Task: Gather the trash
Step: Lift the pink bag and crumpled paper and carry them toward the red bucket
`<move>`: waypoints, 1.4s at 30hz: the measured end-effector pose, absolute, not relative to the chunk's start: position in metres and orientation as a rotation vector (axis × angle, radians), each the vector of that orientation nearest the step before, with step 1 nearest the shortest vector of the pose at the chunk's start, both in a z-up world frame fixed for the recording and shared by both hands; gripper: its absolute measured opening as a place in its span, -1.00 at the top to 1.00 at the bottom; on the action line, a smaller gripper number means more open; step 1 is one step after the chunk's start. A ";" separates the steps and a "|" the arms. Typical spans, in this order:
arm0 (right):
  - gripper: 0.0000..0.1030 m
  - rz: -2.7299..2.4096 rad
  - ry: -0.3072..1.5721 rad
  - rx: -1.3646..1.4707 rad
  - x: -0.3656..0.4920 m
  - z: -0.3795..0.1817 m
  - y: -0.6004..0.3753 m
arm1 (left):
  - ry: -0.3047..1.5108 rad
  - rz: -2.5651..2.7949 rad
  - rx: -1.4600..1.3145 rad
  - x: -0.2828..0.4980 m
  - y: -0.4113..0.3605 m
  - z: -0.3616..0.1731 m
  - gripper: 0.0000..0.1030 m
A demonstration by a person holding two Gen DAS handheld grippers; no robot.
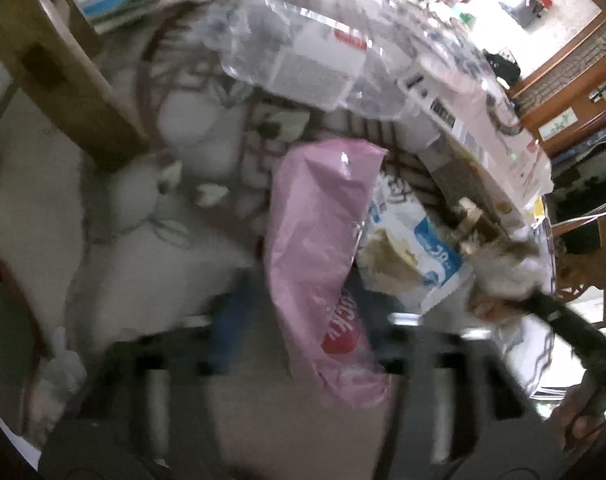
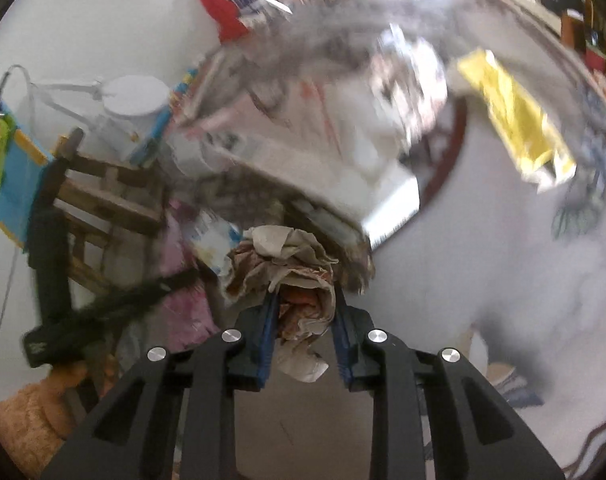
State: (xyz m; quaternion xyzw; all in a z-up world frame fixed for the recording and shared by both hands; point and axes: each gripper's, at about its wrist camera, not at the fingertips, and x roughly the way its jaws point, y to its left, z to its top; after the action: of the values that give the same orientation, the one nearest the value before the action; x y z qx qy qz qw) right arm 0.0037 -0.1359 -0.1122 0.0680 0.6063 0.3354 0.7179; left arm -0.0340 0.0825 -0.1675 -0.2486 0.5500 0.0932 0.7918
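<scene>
A pink plastic bag [image 1: 319, 240] runs up the middle of the blurred left wrist view, passing between my left gripper [image 1: 303, 332], which looks shut on its lower part. My right gripper [image 2: 303, 304] is shut on a crumpled wad of brown and white paper [image 2: 291, 264], which bulges out past the blue pads [image 2: 265, 332]. In the left wrist view that paper wad [image 1: 503, 272] and the right gripper [image 1: 539, 300] sit just right of the pink bag. In the right wrist view the pink bag [image 2: 179, 284] lies left of the wad, beside the black left gripper [image 2: 175, 280].
A blue and white wrapper [image 1: 427, 256] lies beside the pink bag. A clear plastic bag over a white box [image 1: 303, 60] lies beyond, on a cluttered table. A wooden chair [image 2: 111, 200] stands left, a yellow bag [image 2: 515, 120] far right. A person's orange sleeve [image 2: 23, 420] shows low left.
</scene>
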 end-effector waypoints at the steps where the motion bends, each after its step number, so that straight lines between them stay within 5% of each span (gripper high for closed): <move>1: 0.54 0.748 1.318 0.153 0.004 -0.106 -0.137 | 1.175 0.203 -0.545 -0.035 0.083 -0.167 0.41; 3: 0.54 0.763 1.261 0.164 0.005 -0.092 -0.141 | 1.149 0.203 -0.542 -0.036 0.083 -0.161 0.56; 17: 0.53 0.646 1.119 0.229 0.017 -0.059 -0.172 | 0.900 0.089 -0.370 -0.026 0.046 -0.079 0.58; 42: 0.49 0.542 1.076 0.344 0.030 -0.049 -0.248 | 0.911 0.047 -0.277 -0.006 -0.004 -0.066 0.58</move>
State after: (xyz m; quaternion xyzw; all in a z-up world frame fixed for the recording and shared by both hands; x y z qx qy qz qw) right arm 0.0298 -0.2475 -0.0493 0.1612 0.5034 0.2538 0.8101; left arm -0.0061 -0.0036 -0.0661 -0.1334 0.4384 0.0228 0.8885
